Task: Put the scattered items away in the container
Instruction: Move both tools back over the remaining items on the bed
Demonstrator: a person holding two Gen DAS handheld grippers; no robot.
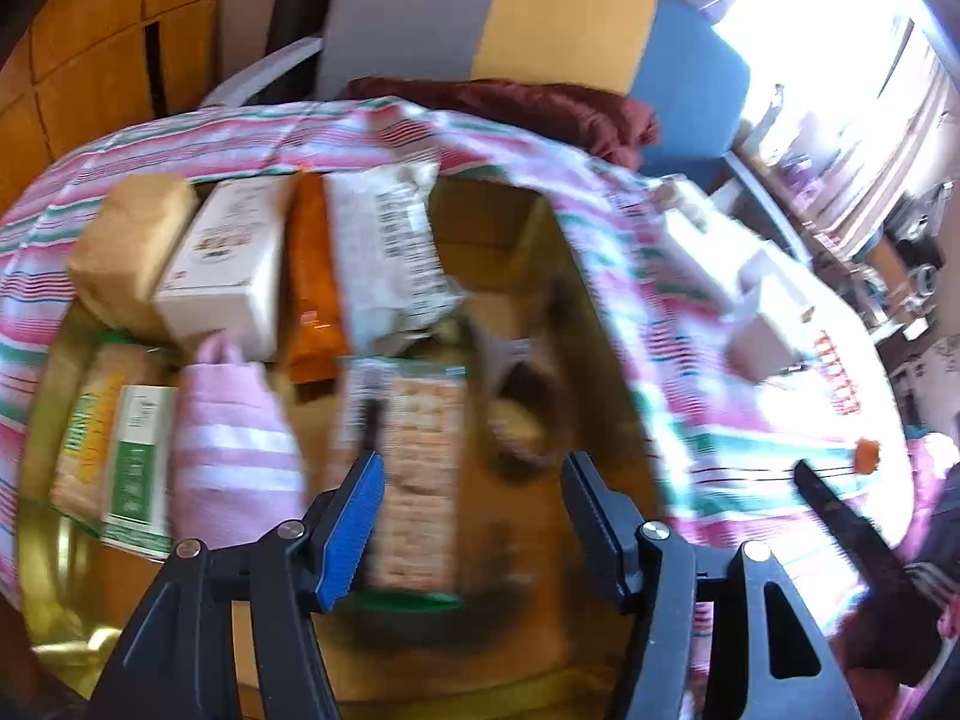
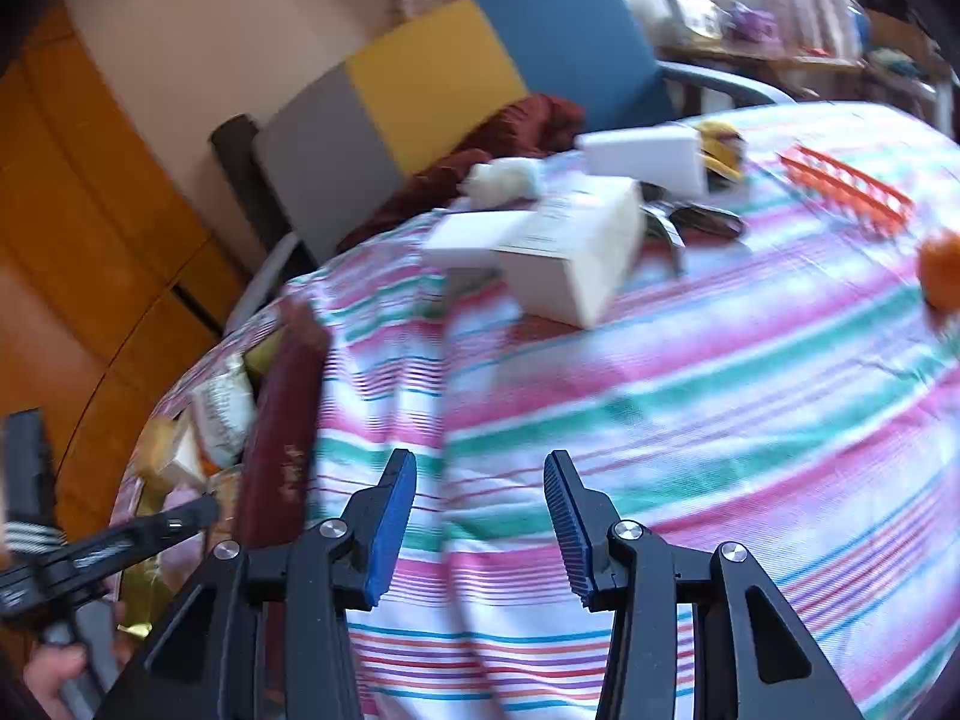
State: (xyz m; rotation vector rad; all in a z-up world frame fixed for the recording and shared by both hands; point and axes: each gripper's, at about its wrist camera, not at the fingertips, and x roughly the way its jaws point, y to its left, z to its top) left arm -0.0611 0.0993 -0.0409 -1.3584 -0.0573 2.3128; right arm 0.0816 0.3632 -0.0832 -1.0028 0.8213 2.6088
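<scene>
My left gripper (image 1: 471, 474) is open and empty above a gold-lined box (image 1: 543, 240) that holds several items: a cracker pack (image 1: 420, 450), a white carton (image 1: 231, 264), a pink striped cloth (image 1: 234, 438) and an orange packet (image 1: 312, 276). The box's maroon side (image 2: 282, 426) shows at the left of the right wrist view. My right gripper (image 2: 480, 516) is open and empty over the striped tablecloth (image 2: 690, 390). Scattered farther back on the cloth are white boxes (image 2: 570, 258), a white wad (image 2: 504, 180), sunglasses (image 2: 696, 222), a banana (image 2: 720, 147) and an orange fruit (image 2: 942, 270).
A red plastic basket (image 2: 846, 186) lies at the table's far right. A chair with grey, yellow and blue panels (image 2: 432, 78) and a maroon cloth (image 2: 510, 138) stands behind the table. A wooden wardrobe (image 2: 72, 228) is at left. The view is motion-blurred.
</scene>
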